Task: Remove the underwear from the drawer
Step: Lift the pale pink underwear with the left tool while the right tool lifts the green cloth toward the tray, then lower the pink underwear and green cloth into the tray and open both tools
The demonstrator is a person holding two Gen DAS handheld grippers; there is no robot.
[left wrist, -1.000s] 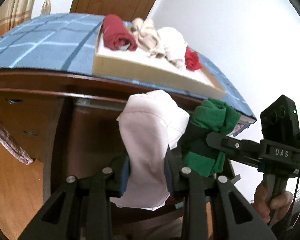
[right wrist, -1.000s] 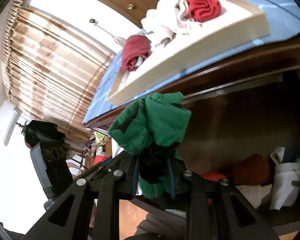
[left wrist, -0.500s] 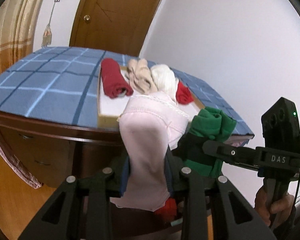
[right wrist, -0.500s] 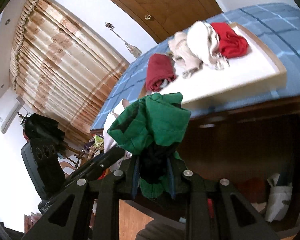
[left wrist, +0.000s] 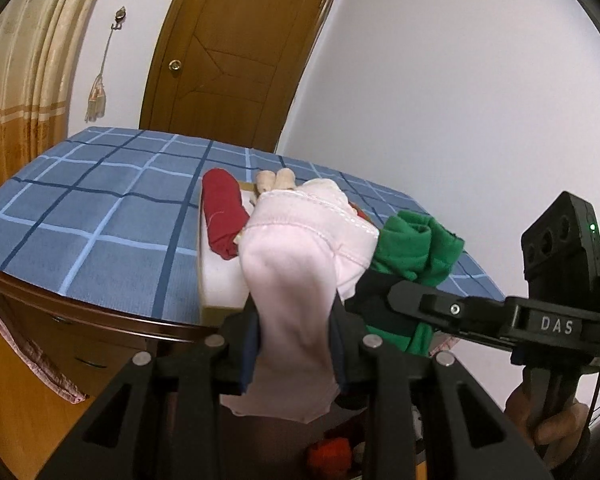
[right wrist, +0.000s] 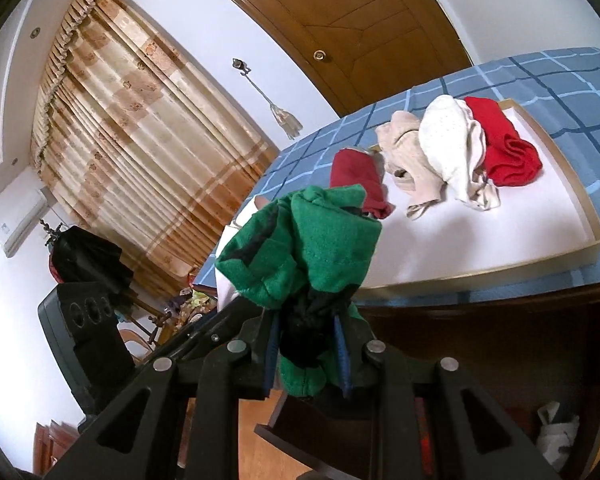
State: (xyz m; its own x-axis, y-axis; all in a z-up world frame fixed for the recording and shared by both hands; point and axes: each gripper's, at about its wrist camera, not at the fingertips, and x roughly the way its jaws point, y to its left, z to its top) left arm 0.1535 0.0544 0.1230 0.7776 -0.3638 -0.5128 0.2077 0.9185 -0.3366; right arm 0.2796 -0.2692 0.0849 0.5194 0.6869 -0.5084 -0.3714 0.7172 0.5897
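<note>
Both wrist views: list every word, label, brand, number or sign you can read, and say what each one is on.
"DAS": pale capitals on the black body of the right gripper, seen in the left wrist view.
The air conditioner on the wall in the right wrist view bears a small sticker, too small to read.
No other text shows on the pink underwear, the green underwear, the tray or the door.

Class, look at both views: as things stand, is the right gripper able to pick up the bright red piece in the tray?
Probably not yet: the right gripper is shut on the green underwear, though nothing blocks the bright red piece.
</note>
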